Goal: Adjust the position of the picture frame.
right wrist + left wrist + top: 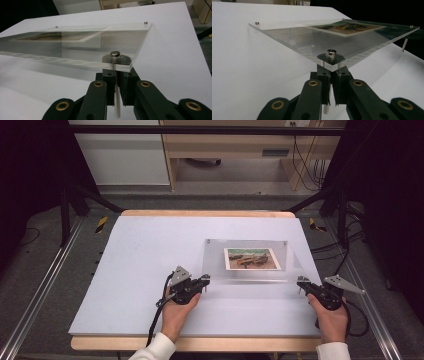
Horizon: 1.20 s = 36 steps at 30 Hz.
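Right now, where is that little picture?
In the high view, the picture lies inside the clear acrylic frame at the table's right half, between both grippers.

No legible text, label, brand, number or sign found. The picture [252, 258] inside the clear frame [215, 265] carries a painted scene without lettering. A small plate on the wooden cabinet [276, 153] beyond the frame is too small to read.

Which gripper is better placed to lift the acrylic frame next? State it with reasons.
Right, narrowly. The left gripper and right gripper each clamp a near-corner leg of the acrylic frame, but the photo lies nearer the right end.
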Available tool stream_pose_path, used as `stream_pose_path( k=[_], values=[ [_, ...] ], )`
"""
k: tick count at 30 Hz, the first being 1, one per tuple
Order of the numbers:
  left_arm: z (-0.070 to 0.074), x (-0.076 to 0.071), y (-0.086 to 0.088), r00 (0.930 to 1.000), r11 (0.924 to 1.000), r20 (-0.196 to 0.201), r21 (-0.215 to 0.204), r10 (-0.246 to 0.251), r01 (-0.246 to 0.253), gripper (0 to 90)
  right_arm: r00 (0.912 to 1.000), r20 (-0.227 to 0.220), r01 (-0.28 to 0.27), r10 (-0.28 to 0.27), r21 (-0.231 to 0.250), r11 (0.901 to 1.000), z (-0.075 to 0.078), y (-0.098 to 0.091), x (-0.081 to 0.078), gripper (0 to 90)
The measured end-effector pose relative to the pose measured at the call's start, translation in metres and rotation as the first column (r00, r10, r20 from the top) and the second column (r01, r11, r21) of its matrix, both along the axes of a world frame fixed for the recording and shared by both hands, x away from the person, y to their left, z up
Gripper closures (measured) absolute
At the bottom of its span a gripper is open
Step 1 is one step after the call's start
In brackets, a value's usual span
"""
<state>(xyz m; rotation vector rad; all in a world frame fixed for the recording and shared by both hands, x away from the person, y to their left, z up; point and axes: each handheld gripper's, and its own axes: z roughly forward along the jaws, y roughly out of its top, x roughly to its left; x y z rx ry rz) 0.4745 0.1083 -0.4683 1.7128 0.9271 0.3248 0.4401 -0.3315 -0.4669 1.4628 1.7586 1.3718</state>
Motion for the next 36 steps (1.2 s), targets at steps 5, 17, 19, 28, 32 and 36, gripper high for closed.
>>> stream_pose_path(
  k=[5, 17, 19, 28, 32, 36],
  values=[
    [0.004, 0.002, 0.000, 0.9998, 0.9999, -0.018, -0.011, 0.000, 0.000, 84.1, 0.9996, 0.026, -0.003, 0.004, -0.021, 0.9998, 0.000, 0.000, 0.001, 79.8],
    [0.008, 0.004, 0.001, 0.9996, 0.9998, -0.025, 0.013, -0.017, 0.017, 84.2, 0.9991, 0.034, -0.021, 0.023, -0.059, 0.9981, 0.001, 0.005, 0.011, 81.7],
    [0.008, 0.004, 0.001, 0.9996, 0.9997, -0.024, 0.016, -0.017, 0.017, 84.3, 0.9992, 0.034, -0.018, 0.020, -0.061, 0.9980, 0.002, 0.005, 0.011, 84.1],
    [0.005, 0.007, -0.002, 0.9995, 0.9996, -0.028, 0.022, -0.016, 0.017, 80.4, 0.9995, 0.023, -0.022, 0.023, -0.053, 0.9983, 0.001, 0.004, 0.011, 84.7],
    [0.003, 0.011, -0.009, 0.9994, 0.9997, -0.030, 0.019, -0.017, 0.017, 76.4, 0.9995, 0.023, -0.023, 0.024, -0.049, 0.9985, 0.001, 0.004, 0.011, 84.7],
    [0.003, 0.014, -0.014, 0.9995, 0.9993, -0.028, 0.032, -0.016, 0.017, 77.3, 0.9994, 0.023, -0.023, 0.024, -0.047, 0.9986, 0.001, 0.004, 0.011, 84.7]
  ],
)
